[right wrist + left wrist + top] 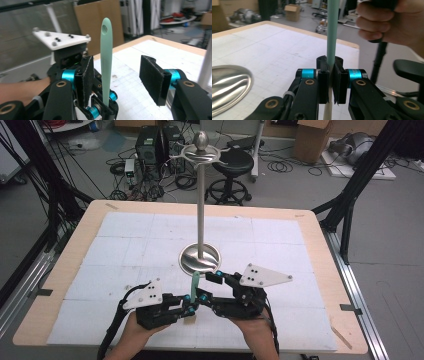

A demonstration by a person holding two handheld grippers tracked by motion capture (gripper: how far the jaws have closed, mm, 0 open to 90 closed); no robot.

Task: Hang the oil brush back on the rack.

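Nearest, at the bottom edge of the high view: two forearms and two hands, each wrapped around one hand-held gripper. Two grippers in all, each topped by one grey three-cornered plate.

Left hand-held gripper [189, 301]: jaws closed tight on a single mint-green utensil handle [194, 284], clamped low down near where the green gives way to a cream-coloured lower part. Held upright, probably so the free upper end stands clear for the other tool to reach. In the left gripper view, handle [331, 32] rising straight from between the pinched pads, with the other hand [387, 22] close by at upper right.

Right hand-held gripper [212, 276]: jaws spread wide, gripping nothing. In the right gripper view, green handle [106, 60] standing in the gap between the two black foam pads, closer to the left-hand pad and, as far as can be judged, touching neither; one hanging hole near its tip. Likely lined up this way for a handover or a second grasp.

Just beyond the grippers, one metal stand [200, 200]: round dished base, tall thin pole, ringed top with small hooks and a knob. Possibly meant for hanging the utensil by its hole.

Underneath, one wooden-edged desk [320, 245] covered with a white gridded mat.

Farthest: floor with cables, one black stool [232, 167], cardboard boxes, dark frame legs.
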